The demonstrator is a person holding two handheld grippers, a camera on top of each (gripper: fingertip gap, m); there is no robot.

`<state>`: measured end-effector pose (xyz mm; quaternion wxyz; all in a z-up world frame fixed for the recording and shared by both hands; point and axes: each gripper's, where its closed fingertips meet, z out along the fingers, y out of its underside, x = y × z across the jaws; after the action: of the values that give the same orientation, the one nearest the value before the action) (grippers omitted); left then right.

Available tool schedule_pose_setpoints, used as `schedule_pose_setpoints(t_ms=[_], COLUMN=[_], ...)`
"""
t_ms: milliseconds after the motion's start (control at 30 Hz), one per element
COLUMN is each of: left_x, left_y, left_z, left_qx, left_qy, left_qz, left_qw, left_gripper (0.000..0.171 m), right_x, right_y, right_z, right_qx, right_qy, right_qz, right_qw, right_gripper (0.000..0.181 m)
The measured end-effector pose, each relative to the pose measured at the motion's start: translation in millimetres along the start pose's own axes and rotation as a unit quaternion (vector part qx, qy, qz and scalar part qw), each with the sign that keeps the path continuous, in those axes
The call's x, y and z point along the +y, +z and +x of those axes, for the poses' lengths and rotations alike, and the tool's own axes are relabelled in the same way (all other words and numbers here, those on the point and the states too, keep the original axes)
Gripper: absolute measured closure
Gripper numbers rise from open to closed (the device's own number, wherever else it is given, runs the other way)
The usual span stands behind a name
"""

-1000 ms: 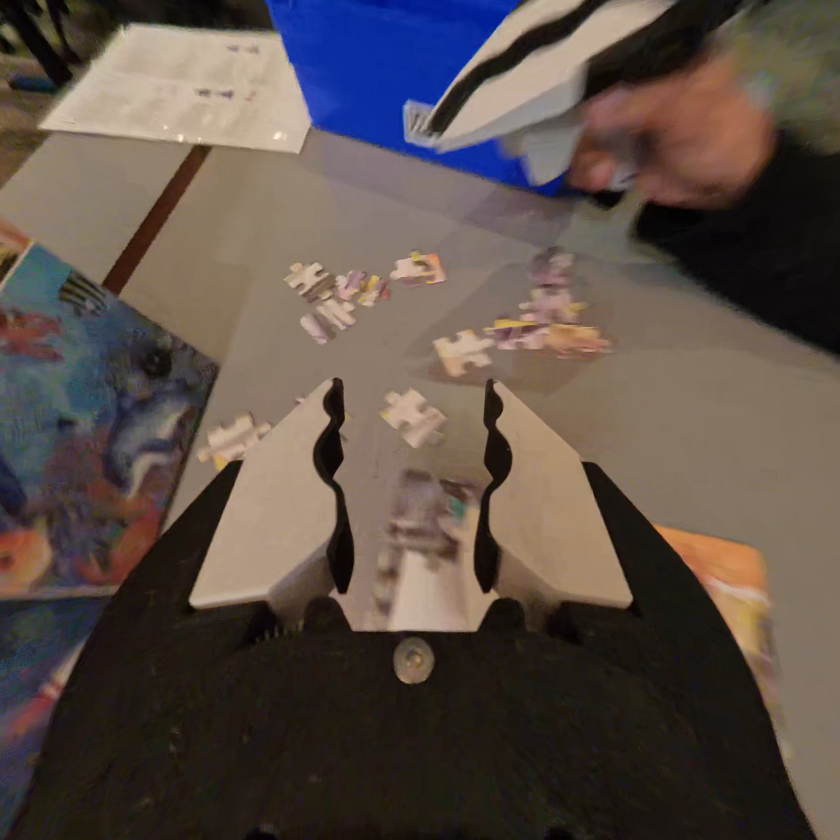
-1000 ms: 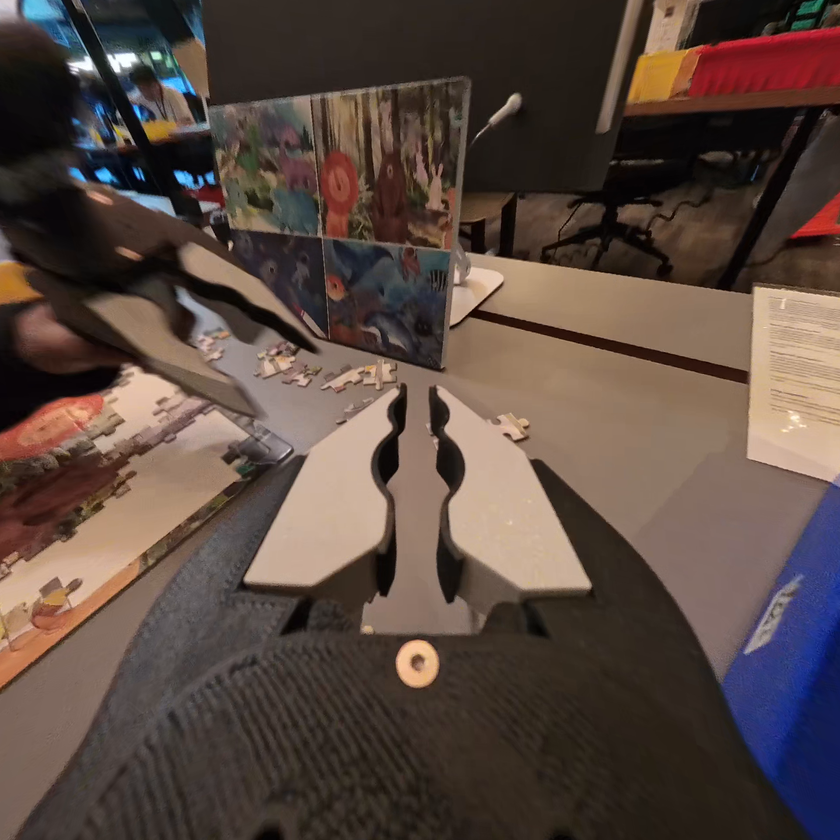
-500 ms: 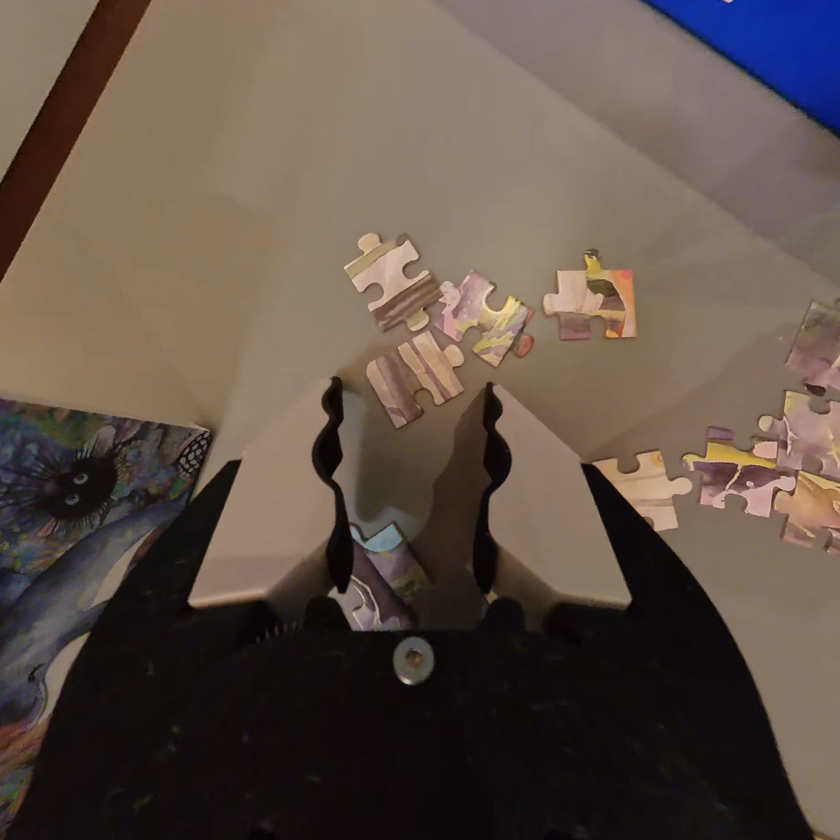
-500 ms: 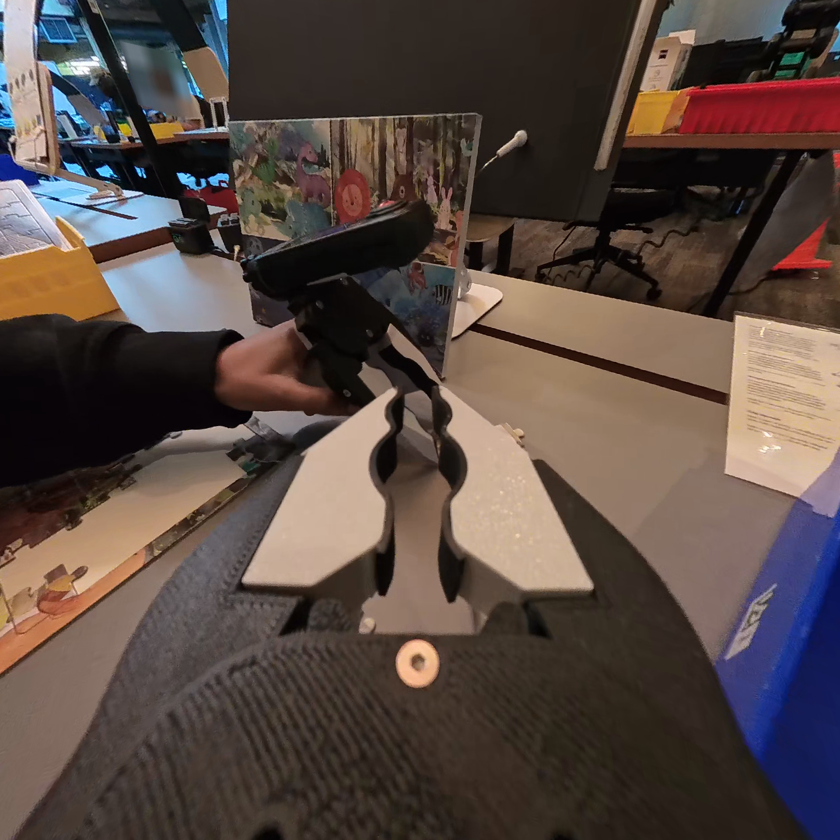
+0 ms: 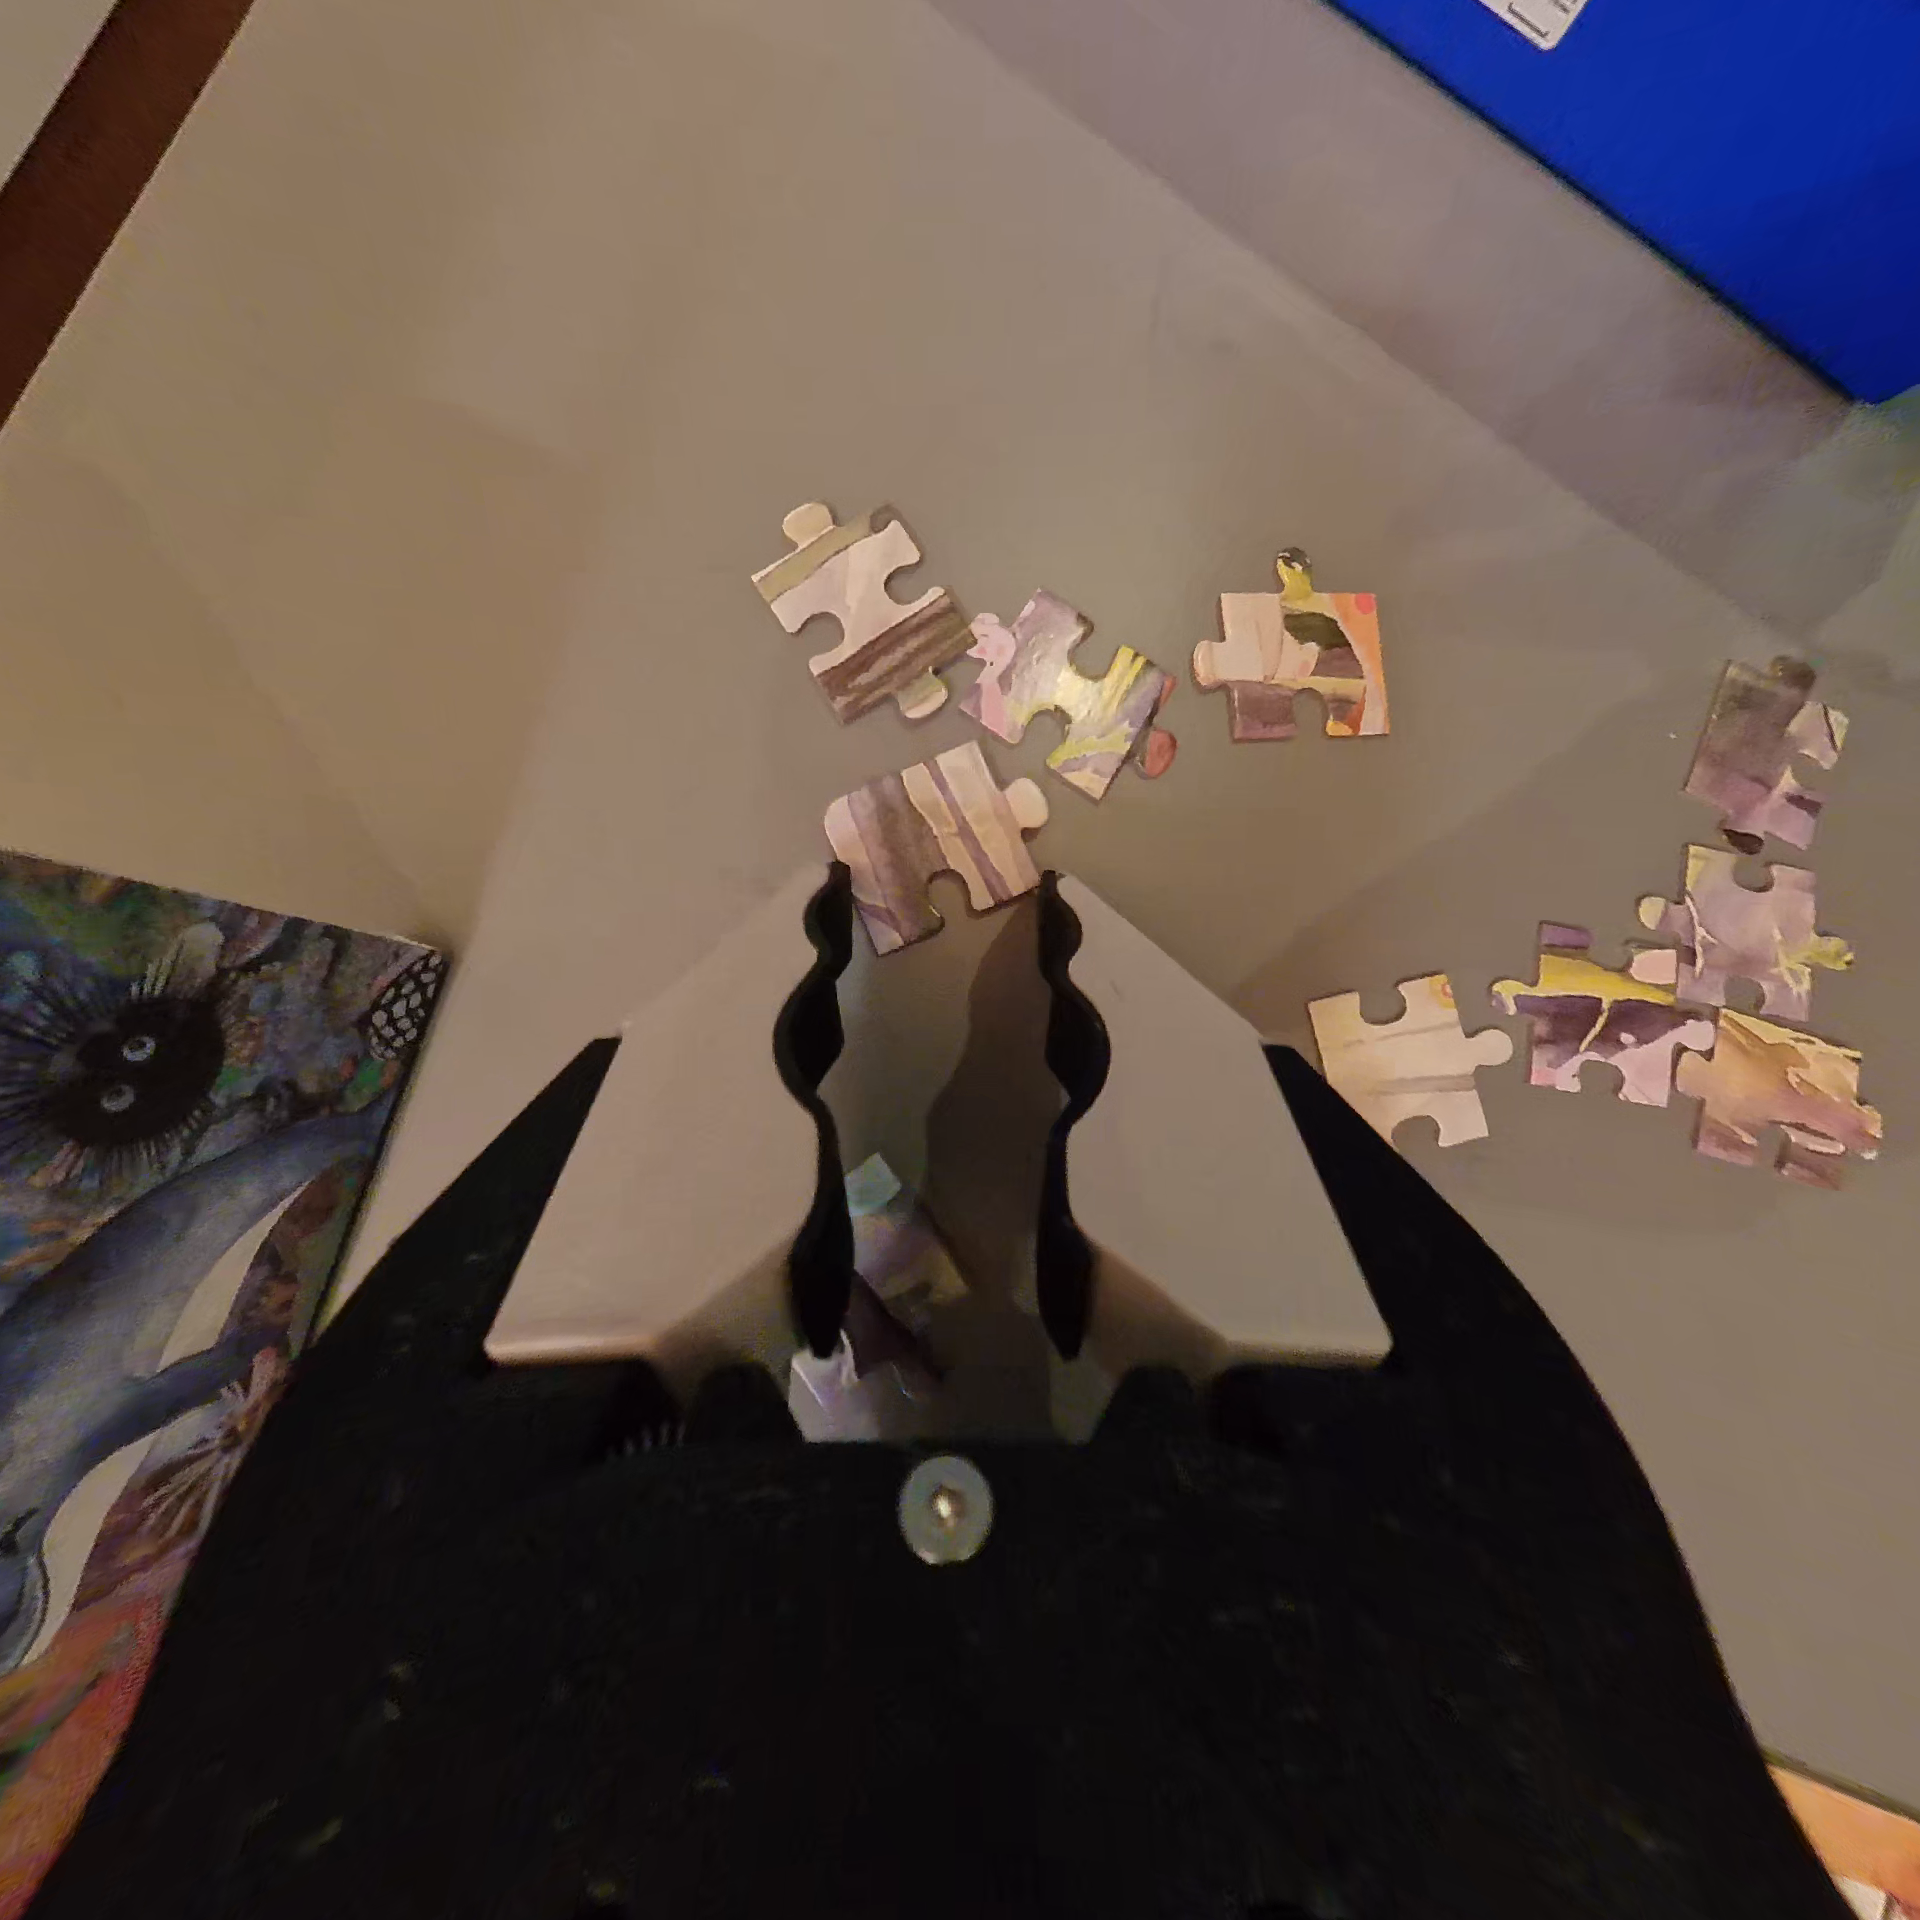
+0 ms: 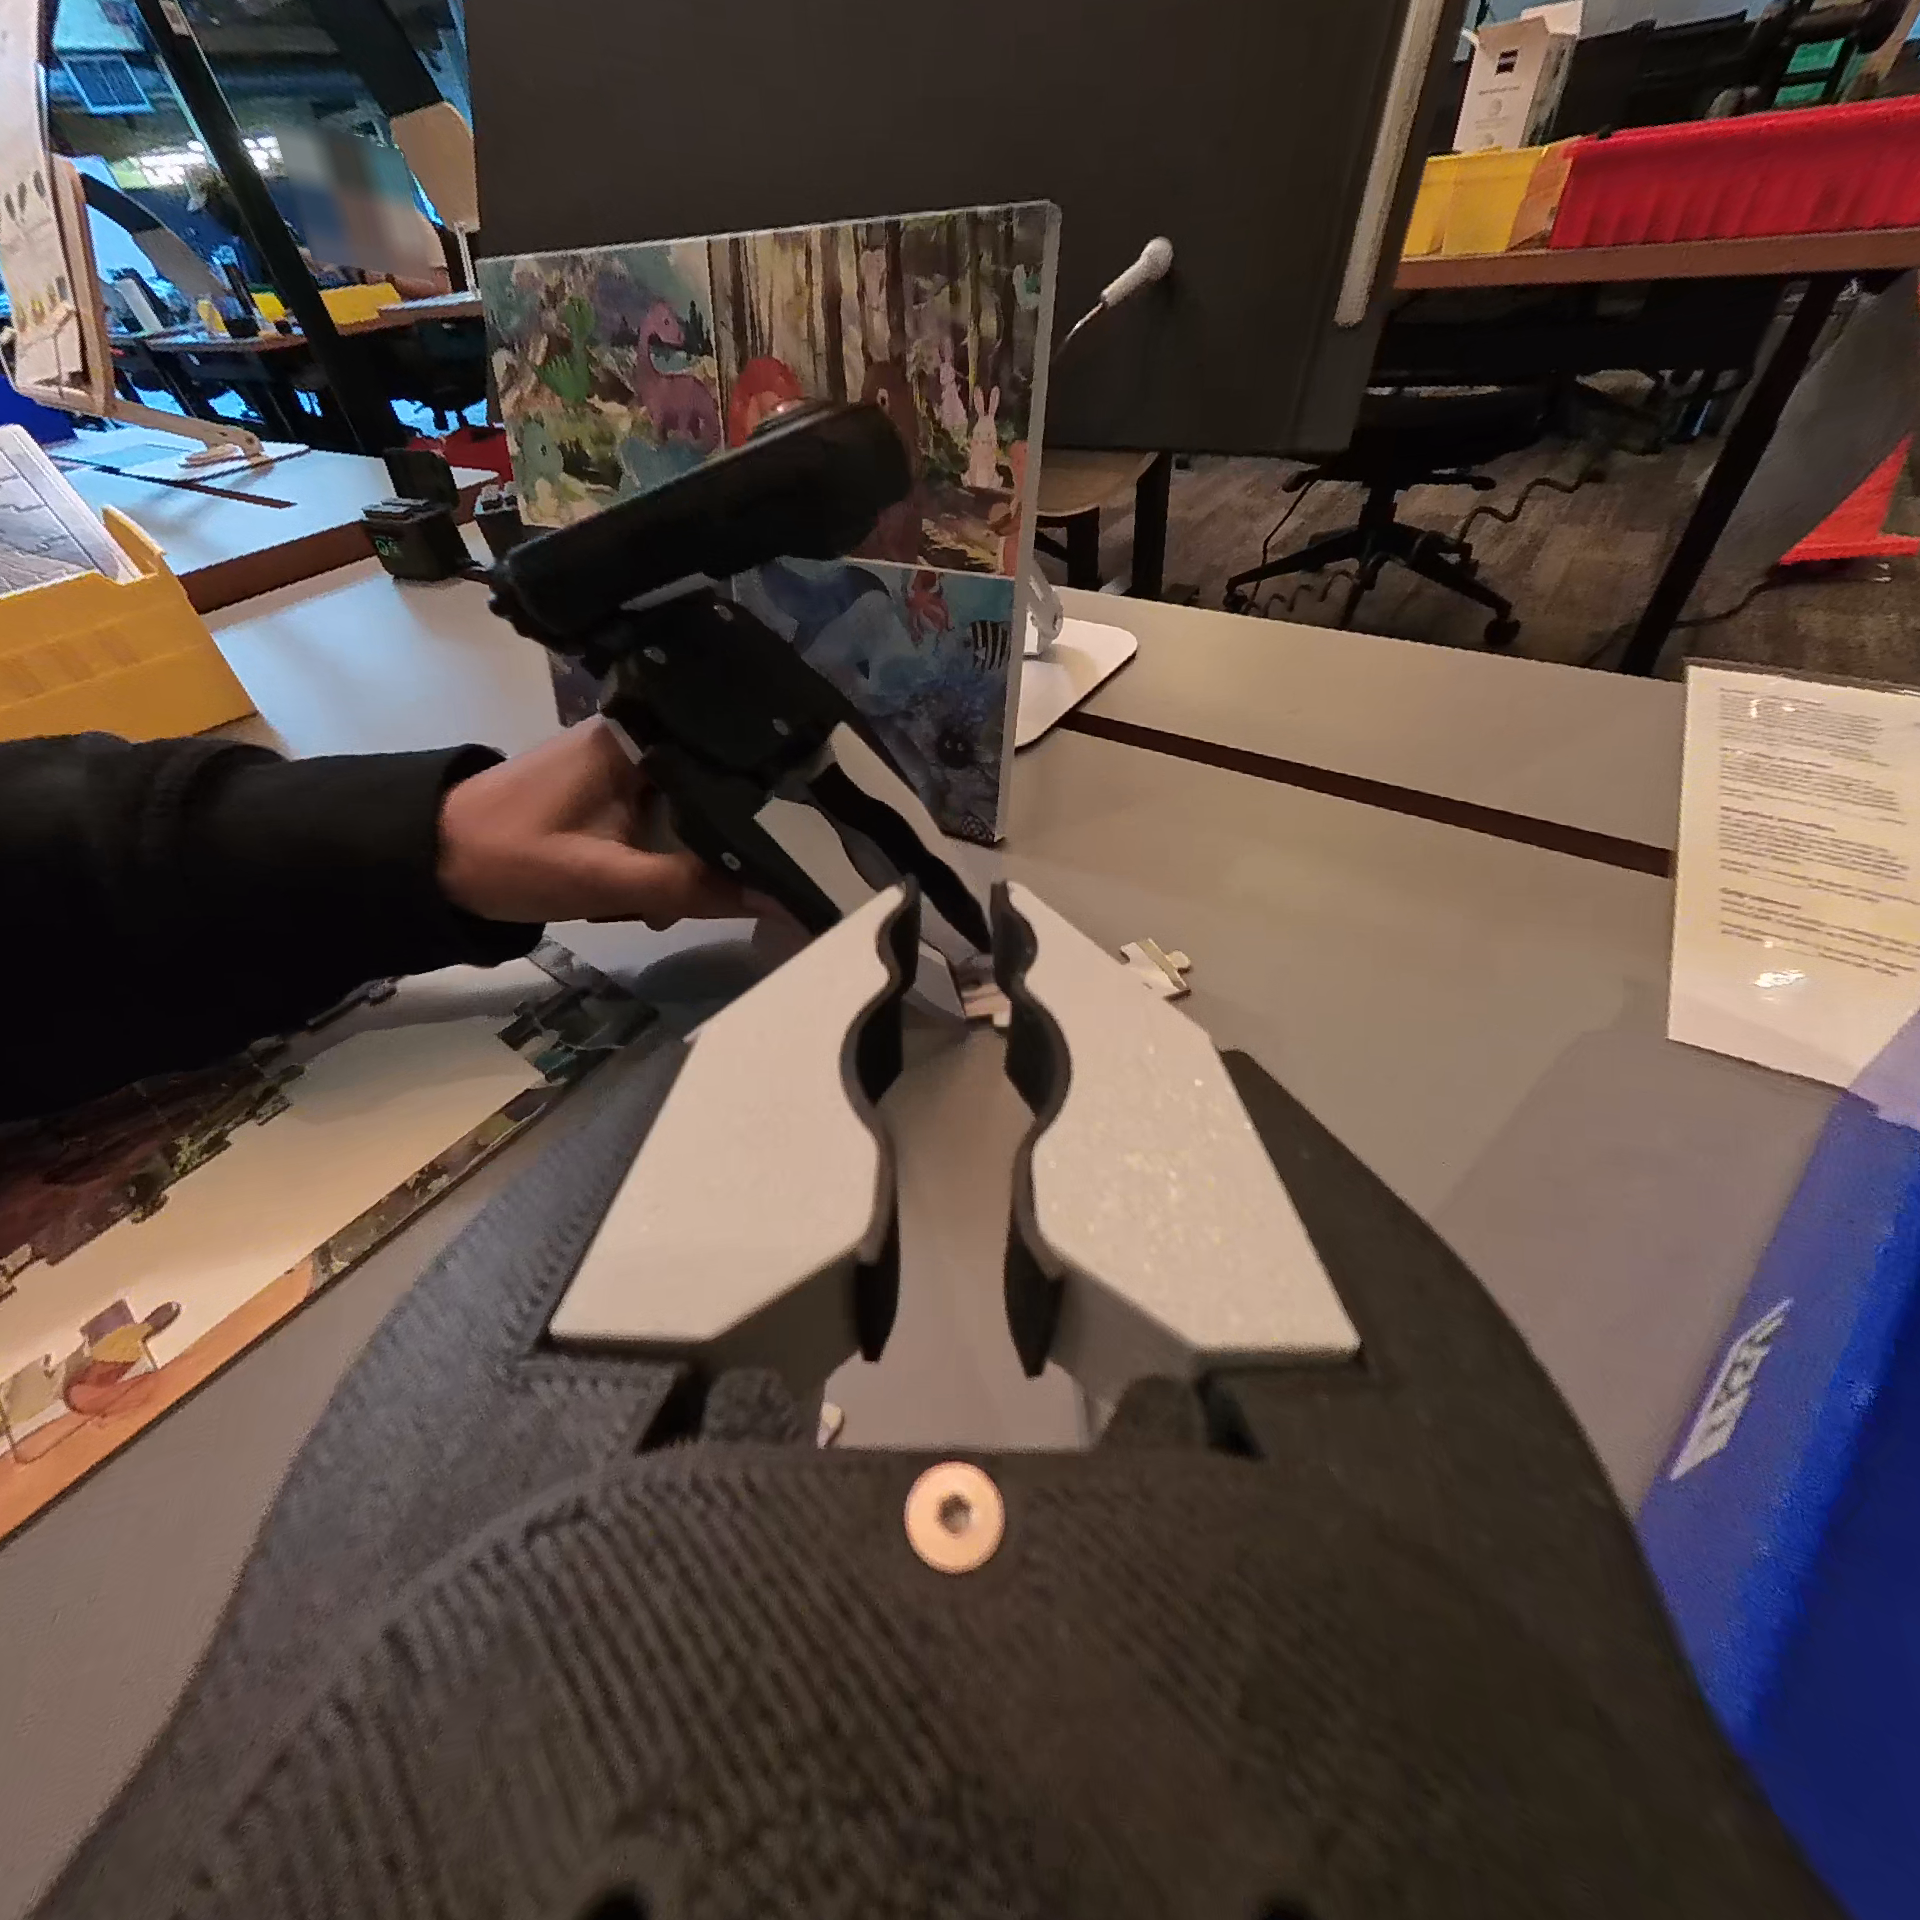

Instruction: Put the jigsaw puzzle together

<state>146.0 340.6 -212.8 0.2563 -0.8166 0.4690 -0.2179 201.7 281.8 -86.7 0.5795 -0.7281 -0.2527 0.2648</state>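
Note:
Several loose jigsaw pieces lie on the grey table (image 5: 520, 416). In the left wrist view my left gripper (image 5: 940, 883) is open and points down, and a purple and white striped piece (image 5: 935, 831) lies flat just at its fingertips, not gripped. Another piece (image 5: 883, 1247) shows under the fingers. More pieces (image 5: 1070, 691) lie beyond, and a joined cluster (image 5: 1714, 1018) lies to the right. In the right wrist view a hand holds the left gripper (image 6: 951, 961) tip-down on the table. My right gripper (image 6: 956, 894) hovers with a narrow gap and is empty. The partly assembled puzzle board (image 6: 260, 1195) lies at the left.
An upright picture panel (image 6: 831, 416) stands just behind the left gripper; it also shows in the left wrist view (image 5: 156, 1091). A blue box (image 6: 1818, 1351) is at the right, also in the left wrist view (image 5: 1714, 156). A printed sheet (image 6: 1797, 883) and a yellow bin (image 6: 94, 644) flank the table. Across from one pair of fingers to the other is roughly 15 cm.
My left gripper has swung down over the loose pieces and moved closer, so the striped piece now sits at its tips. The right gripper has hardly moved.

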Motion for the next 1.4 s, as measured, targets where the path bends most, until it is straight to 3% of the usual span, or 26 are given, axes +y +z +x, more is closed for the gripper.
schedule_pose_setpoints(t_ms=[267,500,700,833,933,1067,1400], left_x=[5.9,31.5,108.6,177.6,220.9,254.1,276.1], left_y=[-20.9,-77.9,-167.5,-229.5,-258.2,-264.5,-242.4], left_z=[3.6,5.0,-11.7,-20.6,-20.9,-24.9,-40.4], left_qx=[-0.013,-0.050,-0.126,-0.201,-0.236,-0.242,-0.223], left_qy=[0.016,0.015,-0.066,-0.128,-0.165,-0.198,-0.220], left_qz=[0.018,0.039,0.056,0.060,0.060,0.069,0.068], left_qw=[1.000,0.998,0.988,0.969,0.956,0.947,0.947], left_gripper=[0.138,0.137,0.137,0.137,0.137,0.137,0.137], right_x=[8.4,11.6,12.0,18.5,23.4,28.6,39.1], right_y=[5.4,9.8,13.6,19.3,24.0,30.1,34.7], right_z=[0.1,-6.3,-16.2,-20.8,-24.9,-32.4,-30.1], right_qx=[0.001,-0.007,-0.016,-0.018,-0.021,-0.027,-0.009], right_qy=[-0.007,-0.013,-0.027,-0.040,-0.042,-0.045,-0.059], right_qz=[-0.017,-0.022,-0.024,-0.036,-0.042,-0.046,-0.054], right_qw=[1.000,1.000,0.999,0.998,0.998,0.998,0.997], right_gripper=[0.169,0.169,0.170,0.170,0.171,0.172,0.174])
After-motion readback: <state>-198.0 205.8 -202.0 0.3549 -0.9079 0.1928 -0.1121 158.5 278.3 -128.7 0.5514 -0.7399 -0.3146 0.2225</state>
